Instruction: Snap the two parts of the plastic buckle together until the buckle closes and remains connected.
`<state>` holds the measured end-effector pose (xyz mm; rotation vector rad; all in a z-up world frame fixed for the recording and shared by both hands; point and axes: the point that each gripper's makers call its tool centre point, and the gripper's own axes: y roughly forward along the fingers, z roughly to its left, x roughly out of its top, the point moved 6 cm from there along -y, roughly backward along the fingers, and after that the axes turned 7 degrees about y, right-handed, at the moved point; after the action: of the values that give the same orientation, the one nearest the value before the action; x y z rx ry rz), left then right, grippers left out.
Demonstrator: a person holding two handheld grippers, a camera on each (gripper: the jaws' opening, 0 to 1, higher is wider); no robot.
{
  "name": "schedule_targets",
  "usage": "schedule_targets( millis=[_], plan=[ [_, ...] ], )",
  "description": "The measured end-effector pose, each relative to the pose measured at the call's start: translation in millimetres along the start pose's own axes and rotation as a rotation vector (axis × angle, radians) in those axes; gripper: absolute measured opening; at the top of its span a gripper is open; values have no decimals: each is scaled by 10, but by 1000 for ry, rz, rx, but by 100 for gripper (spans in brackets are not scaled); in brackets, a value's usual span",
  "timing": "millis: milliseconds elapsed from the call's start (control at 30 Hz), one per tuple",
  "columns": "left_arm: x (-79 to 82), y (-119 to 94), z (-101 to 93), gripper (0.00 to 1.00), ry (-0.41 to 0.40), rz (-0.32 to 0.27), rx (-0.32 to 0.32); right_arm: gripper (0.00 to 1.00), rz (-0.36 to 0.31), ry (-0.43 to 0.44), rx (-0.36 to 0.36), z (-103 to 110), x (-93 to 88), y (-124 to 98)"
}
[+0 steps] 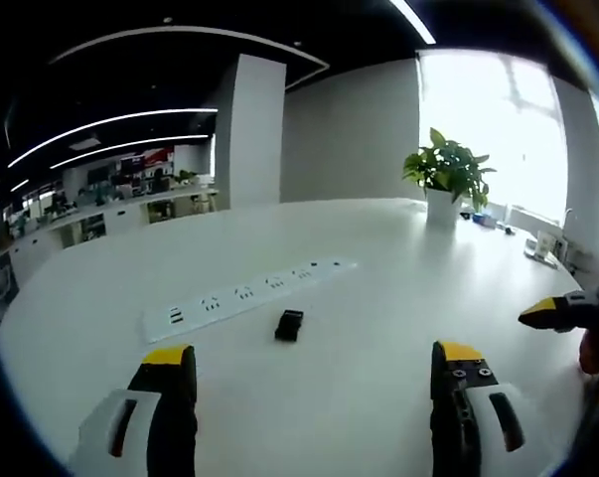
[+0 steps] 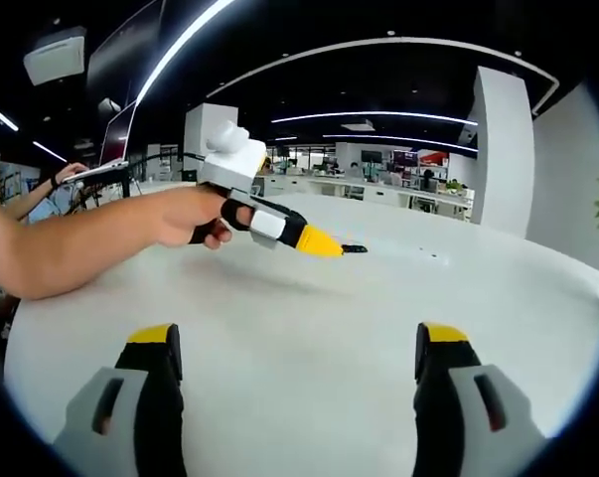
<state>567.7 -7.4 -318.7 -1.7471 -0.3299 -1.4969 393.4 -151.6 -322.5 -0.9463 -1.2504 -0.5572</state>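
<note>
I have both grippers raised over the white desk point(image 1: 378, 298), neither touching anything. In the left gripper view my left gripper point(image 1: 314, 383) has its fingers spread wide and empty, and the black buckle point(image 1: 289, 325) lies flat on the desk between them, just above centre-bottom of the frame, near the lower edge of a white power strip point(image 1: 244, 296). I judge I am holding the fingers parted like this to frame the buckle before coming down on it. Its long axis runs roughly up and down in that frame, tilted slightly right at the top; I cannot tell which end is the clip and which the socket, or whether the two parts are already joined. A potted plant point(image 1: 448, 179) stands at upper right.

In the right gripper view my right gripper point(image 2: 297, 373) is likewise released and empty, with the left gripper held in a hand point(image 2: 195, 217) at centre-left, its yellow tip aimed at the small dark buckle at centre frame.
</note>
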Motion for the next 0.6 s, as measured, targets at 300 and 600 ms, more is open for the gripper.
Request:
schedule_targets(
  millis=[300, 600],
  plan=[
    [-71, -97, -81, 99, 8, 12, 4, 98, 4, -8, -7, -18, -1, 6],
    [-93, -224, -149, 99, 10, 2, 5, 97, -6, -14, -6, -23, 17, 8]
  ],
)
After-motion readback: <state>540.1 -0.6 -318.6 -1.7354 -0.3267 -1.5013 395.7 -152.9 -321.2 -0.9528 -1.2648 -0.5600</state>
